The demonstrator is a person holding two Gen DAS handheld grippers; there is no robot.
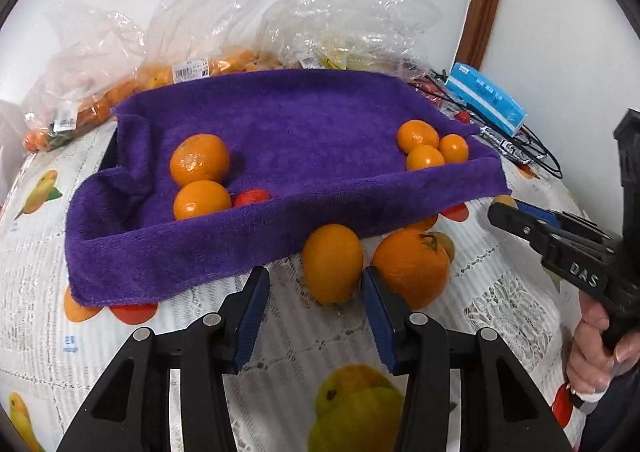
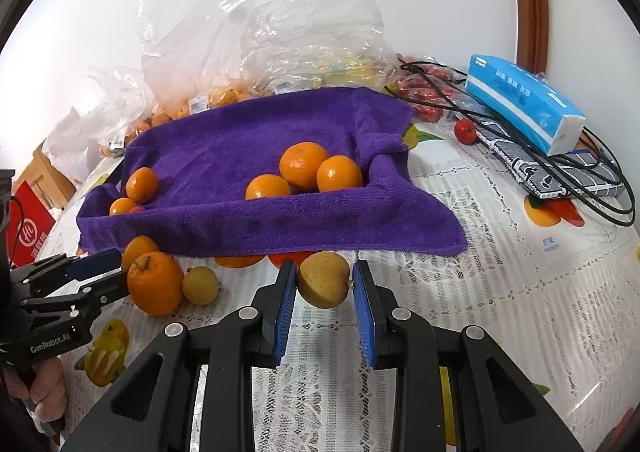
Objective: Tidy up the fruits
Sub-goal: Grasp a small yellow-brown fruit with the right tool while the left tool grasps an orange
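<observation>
Oranges [image 1: 332,262] straddled by parted left gripper [image 1: 316,292], right gripper [image 2: 325,284] clamping yellowish fruit [image 2: 323,279], bagged fruit [image 1: 192,72] indistinct

Both views are bright and evenly lit, with soft, short shadows under the fruit just ahead of the claw. Glare glints off the crinkled clear plastic bags [image 1: 256,8] far beyond it. Fisheye curvature bends the edges, dark vignette fills corners, and focus stays fairly sharp.

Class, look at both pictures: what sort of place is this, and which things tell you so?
Probably a home table: a fruit-print lace tablecloth, shop bags of fruit with price labels, and a tissue pack beside tangled cables.
</observation>
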